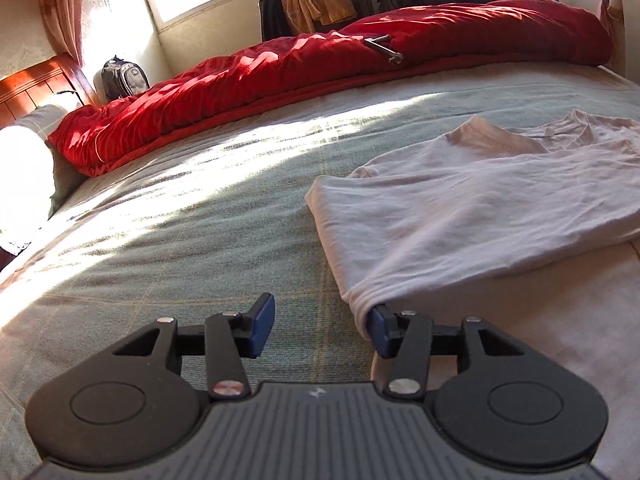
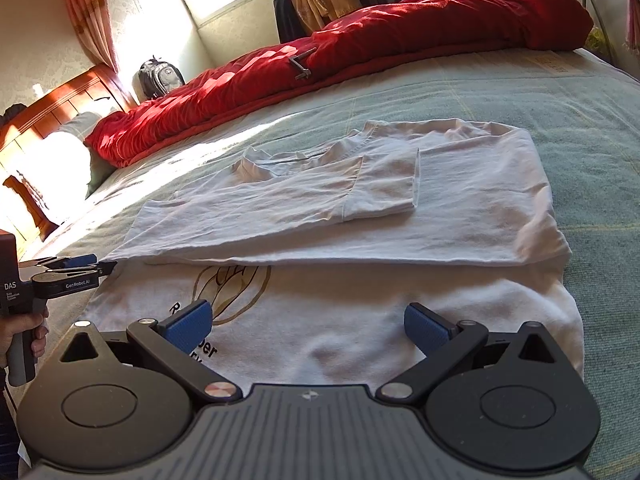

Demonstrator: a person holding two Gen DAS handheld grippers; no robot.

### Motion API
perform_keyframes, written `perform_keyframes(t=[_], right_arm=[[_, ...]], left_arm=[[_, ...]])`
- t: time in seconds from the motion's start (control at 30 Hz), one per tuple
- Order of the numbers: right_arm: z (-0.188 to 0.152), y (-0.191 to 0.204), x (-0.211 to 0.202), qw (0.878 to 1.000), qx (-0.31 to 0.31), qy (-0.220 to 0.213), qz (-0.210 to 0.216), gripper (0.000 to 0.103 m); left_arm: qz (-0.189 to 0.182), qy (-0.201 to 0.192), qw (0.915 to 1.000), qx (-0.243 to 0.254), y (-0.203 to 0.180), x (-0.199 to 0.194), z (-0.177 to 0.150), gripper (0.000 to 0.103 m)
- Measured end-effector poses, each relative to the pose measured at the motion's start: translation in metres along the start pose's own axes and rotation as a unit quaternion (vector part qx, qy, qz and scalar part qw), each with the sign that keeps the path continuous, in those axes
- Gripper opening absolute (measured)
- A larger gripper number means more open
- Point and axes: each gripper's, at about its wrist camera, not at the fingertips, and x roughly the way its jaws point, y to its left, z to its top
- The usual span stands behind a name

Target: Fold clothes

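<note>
Left wrist view is showing the left gripper (image 1: pixel 318 326) with its fingers spread, the right one (image 1: pixel 382 330) touching a corner of the white T-shirt (image 2: pixel 440 216) without clamping it. The right gripper (image 2: pixel 308 322) is hovering empty, fingers parted, over the printed hem. One shirt is lying part-folded on the bed (image 2: pixel 580 128): one side and sleeve are turned in, the rest is waiting. Beyond is lying one red quilt (image 2: pixel 400 36).

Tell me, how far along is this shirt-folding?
Partly done. The white T-shirt lies on the bed with one long fold laid across it and a sleeve tucked on top. In hand: nothing gripped; the left gripper sits at the folded corner, the right gripper hovers over the printed half, both with jaws open. Left: folding that printed half.
</note>
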Motion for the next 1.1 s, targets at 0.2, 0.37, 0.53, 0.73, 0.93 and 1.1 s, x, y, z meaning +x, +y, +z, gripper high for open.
perform_keyframes(t=[0.2, 0.37, 0.53, 0.73, 0.93, 1.1], right_arm=[[0.0, -0.001, -0.002, 1.0, 0.004, -0.012, 0.005, 0.103], [-0.003, 0.004, -0.006, 0.999, -0.019, -0.045, 0.013, 0.103], [-0.009, 0.013, -0.001, 0.997, -0.048, -0.065, 0.006, 0.103], [-0.014, 0.008, 0.016, 0.997, -0.037, -0.07, 0.011, 0.103], [-0.006, 0.006, 0.008, 0.996, 0.005, -0.09, 0.003, 0.093], [0.0, 0.024, -0.003, 0.995, -0.01, -0.092, -0.036, 0.093]], left_arm=[[-0.002, -0.016, 0.9999, 0.007, -0.006, -0.008, -0.002, 0.054], [-0.031, -0.015, 0.9988, -0.035, 0.001, -0.016, -0.007, 0.054], [-0.08, -0.012, 0.9926, -0.09, 0.016, -0.039, -0.014, 0.055], [-0.209, -0.041, 0.9712, -0.108, 0.011, -0.06, -0.017, 0.068], [-0.277, -0.031, 0.9495, -0.143, 0.016, -0.018, -0.017, 0.068], [-0.273, -0.053, 0.9358, -0.217, 0.038, 0.014, -0.03, 0.068]])
